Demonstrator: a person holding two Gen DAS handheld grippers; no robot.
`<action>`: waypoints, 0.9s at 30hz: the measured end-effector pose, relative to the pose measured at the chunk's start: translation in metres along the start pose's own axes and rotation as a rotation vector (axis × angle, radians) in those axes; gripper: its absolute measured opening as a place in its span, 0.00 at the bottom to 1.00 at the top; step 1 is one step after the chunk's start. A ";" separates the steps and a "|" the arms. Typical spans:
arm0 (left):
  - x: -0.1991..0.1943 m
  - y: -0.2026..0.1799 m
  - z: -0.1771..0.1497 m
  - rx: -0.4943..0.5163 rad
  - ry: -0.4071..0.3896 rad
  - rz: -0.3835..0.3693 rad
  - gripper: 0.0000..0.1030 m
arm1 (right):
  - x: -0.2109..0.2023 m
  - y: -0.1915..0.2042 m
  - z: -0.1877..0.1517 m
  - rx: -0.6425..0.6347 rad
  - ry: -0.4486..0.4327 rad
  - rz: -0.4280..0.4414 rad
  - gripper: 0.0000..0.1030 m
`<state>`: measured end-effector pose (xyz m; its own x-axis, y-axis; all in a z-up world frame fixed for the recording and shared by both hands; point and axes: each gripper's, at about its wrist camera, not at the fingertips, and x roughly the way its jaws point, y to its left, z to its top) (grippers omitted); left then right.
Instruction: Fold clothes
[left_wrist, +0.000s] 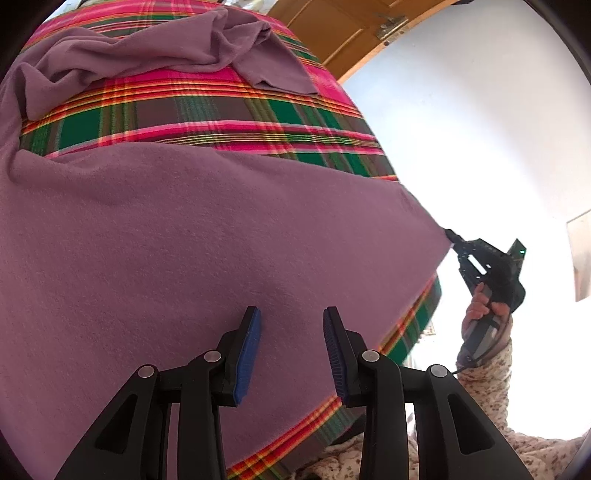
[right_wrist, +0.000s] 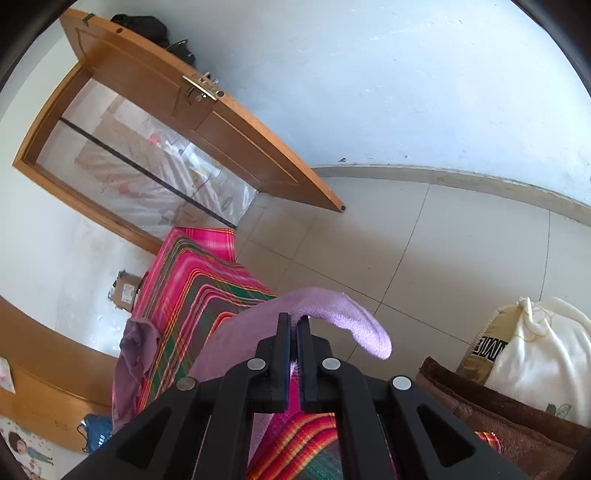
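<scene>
1. Across the near part of the plaid-covered surface (left_wrist: 221, 122) lies the mauve fleece garment (left_wrist: 184, 240), soft and matte; its broad near panel is smooth and flat, and it reaches past the surface's near edge.
2. At the far end of the surface, the same mauve fabric is bunched in deep folds, with a flat flap lying toward the far right edge.
3. One corner of the garment is drawn out past the right edge of the surface, taut to a point, where the right gripper (left_wrist: 451, 236) pinches it.
4. From the right wrist view, that gripper's (right_wrist: 294, 321) jaws are pressed together on the fleece, and a lighter lilac tongue of cloth curls over beyond the tips.
5. The left gripper (left_wrist: 291, 314) hovers over the flat panel near the surface's near right corner, its blue-padded jaws spread with nothing between them; whether the tips touch the cloth I cannot tell.
6. The person's hand (left_wrist: 484, 302) grips the right tool's handle, with a floral sleeve (left_wrist: 491, 373) below it.
7. The garment's overall shape is hard to make out: its left side is cut off by the lens rim, and the bright floor washes out the right.
</scene>
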<state>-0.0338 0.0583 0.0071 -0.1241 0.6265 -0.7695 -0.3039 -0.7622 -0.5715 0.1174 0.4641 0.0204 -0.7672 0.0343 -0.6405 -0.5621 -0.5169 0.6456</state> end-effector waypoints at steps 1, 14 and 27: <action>0.000 -0.001 0.000 0.003 0.002 -0.013 0.35 | -0.001 -0.002 0.000 0.003 -0.003 -0.002 0.03; 0.013 -0.008 -0.007 0.028 0.056 -0.030 0.35 | 0.008 0.001 -0.007 -0.080 -0.029 -0.124 0.02; -0.001 0.004 -0.028 0.015 0.051 -0.084 0.35 | 0.037 -0.003 -0.020 -0.158 0.062 -0.229 0.05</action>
<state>-0.0090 0.0500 -0.0028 -0.0496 0.6785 -0.7329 -0.3255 -0.7047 -0.6304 0.0972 0.4497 -0.0133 -0.6031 0.1157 -0.7892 -0.6597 -0.6285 0.4120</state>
